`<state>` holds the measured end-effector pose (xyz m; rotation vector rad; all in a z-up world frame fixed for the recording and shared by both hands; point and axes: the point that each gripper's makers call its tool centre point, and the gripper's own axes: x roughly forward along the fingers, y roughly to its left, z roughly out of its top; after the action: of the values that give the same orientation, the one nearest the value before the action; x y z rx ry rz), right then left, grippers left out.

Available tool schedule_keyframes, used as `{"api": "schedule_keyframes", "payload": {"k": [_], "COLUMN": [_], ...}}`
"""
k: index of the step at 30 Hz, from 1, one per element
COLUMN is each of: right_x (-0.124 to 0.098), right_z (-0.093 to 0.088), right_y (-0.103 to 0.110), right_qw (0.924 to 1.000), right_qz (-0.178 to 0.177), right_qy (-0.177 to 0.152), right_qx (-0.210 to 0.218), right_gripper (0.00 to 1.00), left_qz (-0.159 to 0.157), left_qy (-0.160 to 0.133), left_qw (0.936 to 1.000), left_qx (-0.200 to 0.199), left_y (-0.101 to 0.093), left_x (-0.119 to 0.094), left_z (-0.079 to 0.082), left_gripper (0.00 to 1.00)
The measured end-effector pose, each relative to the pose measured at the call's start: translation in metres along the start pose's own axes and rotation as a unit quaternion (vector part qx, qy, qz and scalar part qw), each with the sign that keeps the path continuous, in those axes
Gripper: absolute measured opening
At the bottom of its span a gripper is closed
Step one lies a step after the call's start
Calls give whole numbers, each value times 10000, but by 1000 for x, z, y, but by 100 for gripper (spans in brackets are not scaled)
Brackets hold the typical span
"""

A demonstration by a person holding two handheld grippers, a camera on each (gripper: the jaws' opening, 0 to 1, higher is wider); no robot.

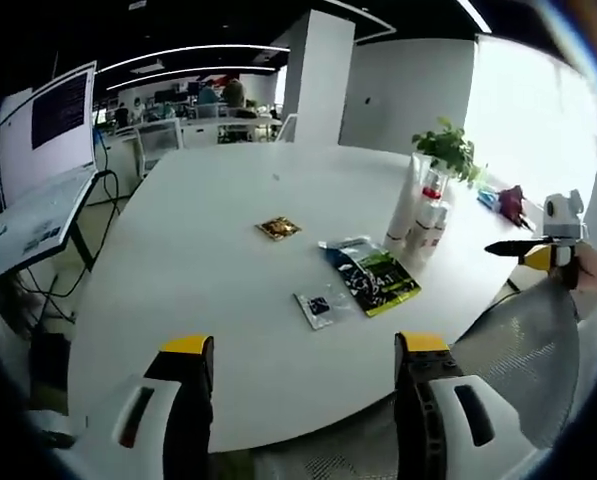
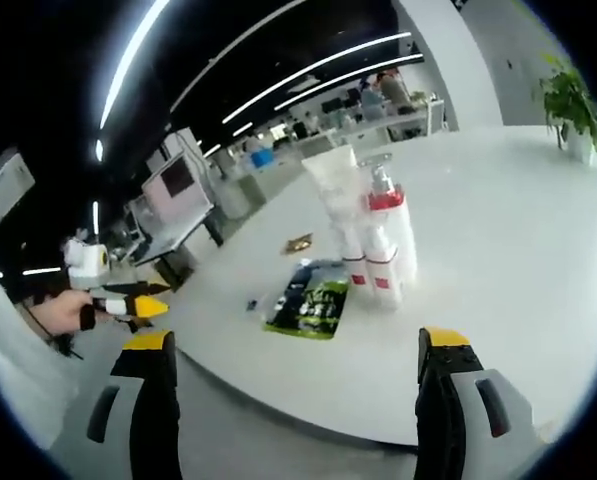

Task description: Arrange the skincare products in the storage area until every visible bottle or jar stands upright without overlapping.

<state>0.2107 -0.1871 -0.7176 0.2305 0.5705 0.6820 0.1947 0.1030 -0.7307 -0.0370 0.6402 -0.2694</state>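
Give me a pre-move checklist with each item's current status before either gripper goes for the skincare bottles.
1. Left gripper open, nothing held: ok.
2. Right gripper open, nothing held: ok.
3. Bottles upright: ok.
4. Bottles spaced without overlap: not ok, they are bunched tight together.
5. Sachets lie flat beside the bottles, in the way: cannot tell.
6. Table room around the cluster: ok.

An open-plan office: a large white round table point(image 1: 228, 290) stands near, a big monitor point(image 1: 46, 125) on a stand at left, rows of desks point(image 1: 193, 125) with seated people far back, long ceiling strip lights point(image 2: 308, 85), and a potted plant point(image 1: 446, 150).
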Motion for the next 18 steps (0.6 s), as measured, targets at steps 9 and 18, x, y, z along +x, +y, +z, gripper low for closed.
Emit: {"api": "schedule_keyframes", "payload": {"k": [9, 18], "right_x": [0, 0], "right_z": [-1, -1], "right_y": [-2, 1], "right_qw": [9999, 10000], "right_qz": [-134, 0], "right_qy": [40, 11], "right_qx": [-70, 37], "right_gripper": [100, 100], "left_qz": [262, 402], "left_qy": [178, 918], "left_qw": [9992, 9881], "left_qx": [230, 1165], "left_y": [7, -2], "left_x": [1, 10], "left_z": [-4, -22], "left_gripper": [68, 70]}}
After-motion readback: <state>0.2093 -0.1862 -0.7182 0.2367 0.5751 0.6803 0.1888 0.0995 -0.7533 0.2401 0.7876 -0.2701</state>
